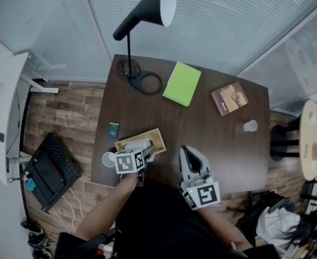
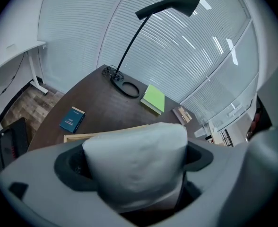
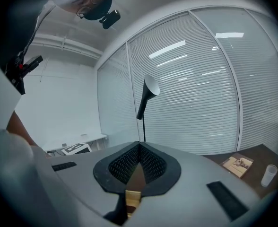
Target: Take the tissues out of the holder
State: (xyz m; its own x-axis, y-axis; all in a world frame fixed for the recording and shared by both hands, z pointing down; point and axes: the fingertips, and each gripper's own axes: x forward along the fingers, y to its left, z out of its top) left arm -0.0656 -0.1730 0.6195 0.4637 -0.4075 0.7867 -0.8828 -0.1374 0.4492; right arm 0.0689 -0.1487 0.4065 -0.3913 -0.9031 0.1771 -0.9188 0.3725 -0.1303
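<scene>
The left tongs [image 1: 146,152] are clenching a white wad of tissues [image 2: 136,160], which is filling the gap between both jaws. The tissues are sitting at the near edge of the wooden holder [image 1: 147,134], on the near left part of the dark surface [image 1: 201,123]. Whether they are clearing its rim cannot be told. The right tongs [image 3: 139,145] are staying empty just to the right, tips pressing together, pointing toward the far lamp [image 1: 147,9].
</scene>
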